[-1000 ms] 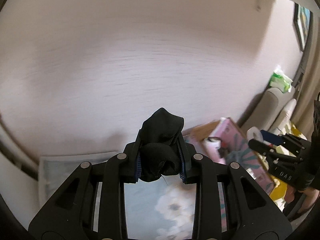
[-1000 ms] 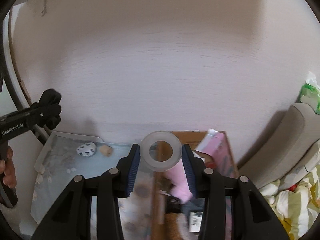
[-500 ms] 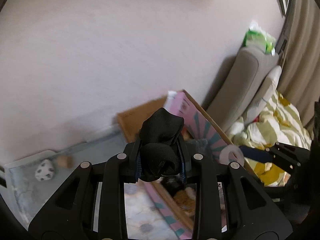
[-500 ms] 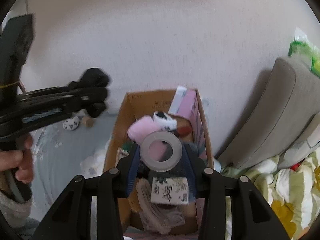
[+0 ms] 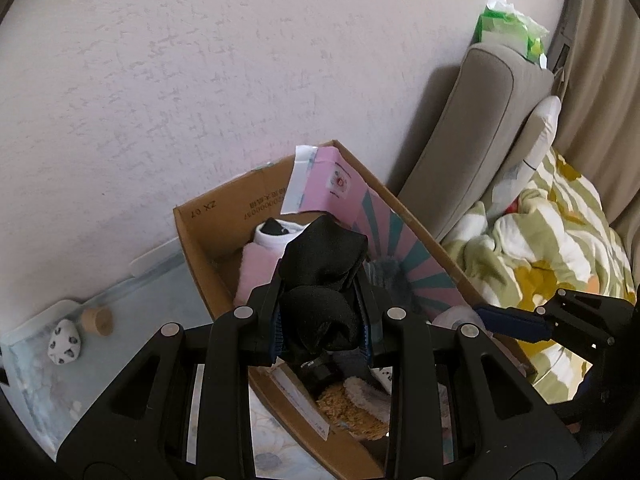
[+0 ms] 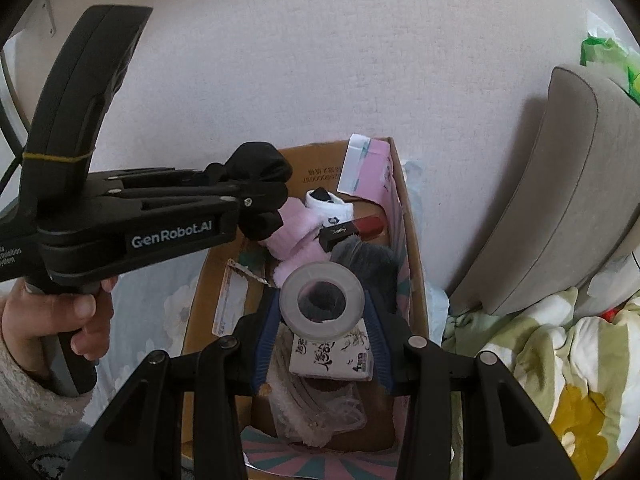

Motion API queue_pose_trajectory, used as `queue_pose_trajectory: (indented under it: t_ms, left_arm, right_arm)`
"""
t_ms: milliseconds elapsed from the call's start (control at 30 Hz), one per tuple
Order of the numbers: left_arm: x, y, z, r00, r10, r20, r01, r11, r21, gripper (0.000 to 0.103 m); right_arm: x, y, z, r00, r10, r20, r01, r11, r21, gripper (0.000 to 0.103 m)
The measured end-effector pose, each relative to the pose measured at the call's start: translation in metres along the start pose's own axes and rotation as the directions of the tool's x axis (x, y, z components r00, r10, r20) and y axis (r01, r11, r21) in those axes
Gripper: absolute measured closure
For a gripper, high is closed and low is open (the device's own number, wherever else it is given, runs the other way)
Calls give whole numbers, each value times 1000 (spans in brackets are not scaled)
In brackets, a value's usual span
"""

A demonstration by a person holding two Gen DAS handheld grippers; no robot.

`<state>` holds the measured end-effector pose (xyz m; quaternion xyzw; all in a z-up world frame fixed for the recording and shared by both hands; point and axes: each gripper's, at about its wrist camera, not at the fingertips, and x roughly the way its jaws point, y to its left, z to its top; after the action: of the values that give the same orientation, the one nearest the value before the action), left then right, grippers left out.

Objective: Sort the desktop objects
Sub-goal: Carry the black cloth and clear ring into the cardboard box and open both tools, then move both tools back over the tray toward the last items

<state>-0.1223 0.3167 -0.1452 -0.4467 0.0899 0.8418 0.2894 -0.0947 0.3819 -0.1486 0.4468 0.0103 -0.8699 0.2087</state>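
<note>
Over the open brown cardboard box (image 6: pixel 412 240) now, swung in from the bare wall: left gripper (image 5: pixel 320 320) clamping a bunched black sock (image 5: pixel 324 264), right gripper (image 6: pixel 322 320) pinching a translucent tape ring (image 6: pixel 322 300), both ready for dropping.

both grippers now swung over cardboard box (image 6: pixel 412 264), nearer together

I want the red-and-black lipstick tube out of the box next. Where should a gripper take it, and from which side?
Grip the lipstick tube across its narrow width near the middle, where black meets red, coming straight down from above. It lies flat on top of the clutter in the cardboard box, long axis left to right, with its upper face bare; the pink fluffy item crowds its black end.
</note>
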Motion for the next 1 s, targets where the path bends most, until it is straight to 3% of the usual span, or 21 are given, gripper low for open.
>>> queue_pose_trajectory:
  t_ms: [100, 167, 200, 233, 267, 300, 400, 733, 1000]
  left_arm:
    - [3, 3, 1, 1000, 5, -30, -5, 1000, -13, 73]
    - [2, 8, 0, 999, 11, -46, -12, 999, -37, 57]
    - [1, 9, 0, 999, 17, -42, -19, 999, -42, 25]
    - [-2, 10, 0, 999, 26, -30, -27, 999, -43, 2]
    - [-6, 10, 0, 1000, 30, -11, -30, 999, -43, 1]
    - [-11, 12, 0, 999, 32, 7, -32, 999, -40, 0]
    - [-22, 17, 2, 998, 52, 29, -51, 998, -37, 0]
    - [-61, 56, -9, 993, 95, 75, -87, 991, -104, 0]
    - [-108, 108, -33, 977, 168, 134, -144, 974, -173, 0]
  right_arm:
    - [1, 4, -2, 1000, 8, -16, -8, 1000, -12, 64]
    - [6, 7, -2, 999, 6, -38, -7, 1000, -16, 63]
    - [8, 7, -3, 999, -2, -46, 1, 1000, -14, 55]
    - [9, 7, -3, 999, -8, -52, 7, 1000, -13, 47]
    - [9, 8, -3, 999, -9, -48, 8, 1000, -9, 29]
    - [8, 7, -4, 999, -11, -37, 11, 1000, -5, 18]
    - [-1, 5, -3, 1000, -23, 15, 23, 1000, 13, 18]
    - [-15, 14, 6, 996, -66, 53, 65, 997, 30, 18]
    - [-19, 58, 18, 997, -11, 81, 14, 999, -39, 18]
